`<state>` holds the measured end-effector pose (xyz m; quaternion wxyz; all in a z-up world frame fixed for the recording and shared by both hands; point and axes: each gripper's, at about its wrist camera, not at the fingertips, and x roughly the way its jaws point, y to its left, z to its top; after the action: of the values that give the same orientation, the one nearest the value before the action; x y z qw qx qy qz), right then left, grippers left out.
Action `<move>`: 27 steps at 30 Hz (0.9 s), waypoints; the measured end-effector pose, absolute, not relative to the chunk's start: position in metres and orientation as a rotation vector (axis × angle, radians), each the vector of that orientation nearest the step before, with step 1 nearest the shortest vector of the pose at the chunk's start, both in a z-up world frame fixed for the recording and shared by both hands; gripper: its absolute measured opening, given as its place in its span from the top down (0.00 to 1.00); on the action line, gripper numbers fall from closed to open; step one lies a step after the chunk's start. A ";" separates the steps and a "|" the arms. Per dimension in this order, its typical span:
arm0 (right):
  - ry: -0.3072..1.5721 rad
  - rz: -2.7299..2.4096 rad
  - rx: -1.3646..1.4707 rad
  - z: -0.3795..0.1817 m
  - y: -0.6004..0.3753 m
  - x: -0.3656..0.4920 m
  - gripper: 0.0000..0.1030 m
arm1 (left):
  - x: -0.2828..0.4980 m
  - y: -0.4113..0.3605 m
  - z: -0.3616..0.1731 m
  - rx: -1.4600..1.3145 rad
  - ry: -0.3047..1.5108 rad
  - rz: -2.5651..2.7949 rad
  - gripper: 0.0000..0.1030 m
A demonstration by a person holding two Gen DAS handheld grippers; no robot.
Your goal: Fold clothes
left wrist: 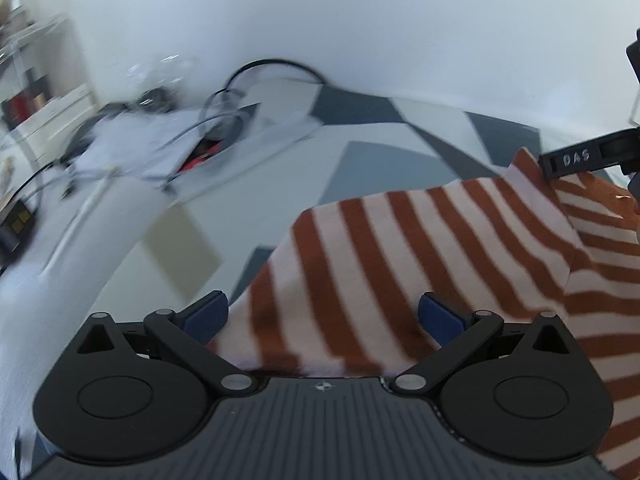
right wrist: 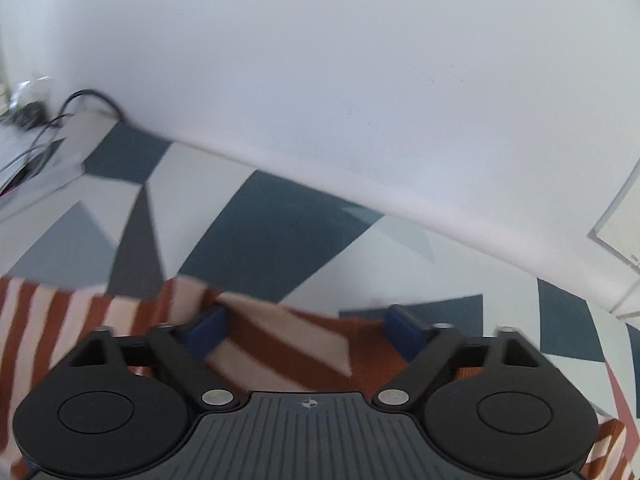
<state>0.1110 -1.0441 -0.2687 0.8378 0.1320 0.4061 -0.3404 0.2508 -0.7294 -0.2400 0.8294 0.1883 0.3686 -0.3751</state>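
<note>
While we are working the striped garment [left wrist: 360, 248] on the patterned cover [left wrist: 384, 156]:
Left gripper [left wrist: 322, 314]: we are holding it spread wide, cloth between.
Right gripper [right wrist: 308, 326]: we are keeping it released, at the garment's far edge.
Care: we are gathering one layer only, judging by the bunching.

Bright, even daylight — blurred; fisheye-warped

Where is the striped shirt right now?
The striped shirt lies on the patterned surface, between the open left gripper fingers in the left wrist view.
</note>
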 end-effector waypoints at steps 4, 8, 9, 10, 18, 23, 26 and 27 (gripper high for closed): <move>0.844 -0.742 0.329 -0.274 -1.057 0.114 0.02 | 0.248 -0.716 -0.236 0.416 0.796 -0.781 0.00; 0.782 -0.770 0.388 -0.263 -1.051 0.086 0.19 | 0.247 -0.710 -0.234 0.439 0.813 -0.783 0.00; 0.767 -0.777 0.402 -0.260 -1.050 0.079 0.19 | 0.246 -0.709 -0.234 0.441 0.820 -0.783 0.00; 0.752 -0.784 0.416 -0.257 -1.049 0.072 0.18 | 0.245 -0.708 -0.233 0.445 0.822 -0.782 0.00; 0.523 -1.022 0.528 -0.222 -1.017 -0.089 0.07 | 0.209 -0.706 -0.213 0.364 0.795 -0.840 0.01; 0.435 -1.307 0.747 -0.225 -1.005 -0.234 0.08 | 0.176 -0.725 -0.189 0.274 0.779 -0.918 0.01; 0.335 -1.441 0.908 -0.231 -0.991 -0.309 0.15 | 0.149 -0.754 -0.189 0.307 0.790 -1.005 0.01; 0.311 -1.483 0.929 -0.233 -0.985 -0.327 0.16 | 0.141 -0.762 -0.191 0.325 0.796 -1.027 0.01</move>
<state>-0.3273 -0.9852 -0.2328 0.6305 0.4059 0.1357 -0.6475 0.1408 -0.7622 -0.1912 0.7839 0.1505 0.3691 -0.4761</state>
